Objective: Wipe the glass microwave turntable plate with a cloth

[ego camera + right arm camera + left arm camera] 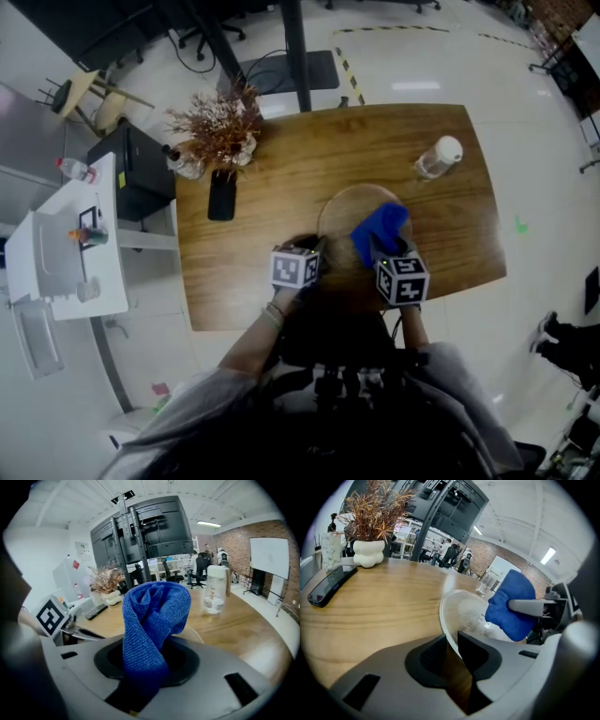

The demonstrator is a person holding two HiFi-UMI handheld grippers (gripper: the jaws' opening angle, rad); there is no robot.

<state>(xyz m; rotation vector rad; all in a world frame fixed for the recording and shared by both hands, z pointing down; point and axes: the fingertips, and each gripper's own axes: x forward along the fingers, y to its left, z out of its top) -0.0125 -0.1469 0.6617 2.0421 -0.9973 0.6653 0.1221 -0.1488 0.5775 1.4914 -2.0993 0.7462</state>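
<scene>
**A:** While the left tongs (451,645) sit low over the wooden table (253,281), what do they have hold of?

**B:** Their jaws are clamped on the rim of the glass plate (461,613), with one pad on each face. The disc is over the near middle of the table, straight in front of the person. It looks tipped up from the held edge. Whether its far edge touches the wood I cannot tell.

**A:** How does the plate look?

**B:** It is round and thin, with a smooth rim, and clear enough for the wood to show through it. Fine pale speckles cover its middle, like droplets or a frosted patch.

**A:** And the cloth?

**B:** The cloth (152,616) is bright blue with a nubbly knitted weave, twisted into a thick roll. The right tongs (140,665) are closed on its lower end, and the bunched top bulges out past the jaws. In the left gripper view it hangs over the plate's right half, close to the glass. I cannot tell whether the two touch.

**A:** Is there anything else on the table?

**B:** A clear plastic bottle (438,157) with a white cap stands toward the far right corner, well apart from the plate. A flat black phone (222,195) lies at the far left, just in front of a lumpy white vase (368,553) of dry brown sprigs.
</scene>
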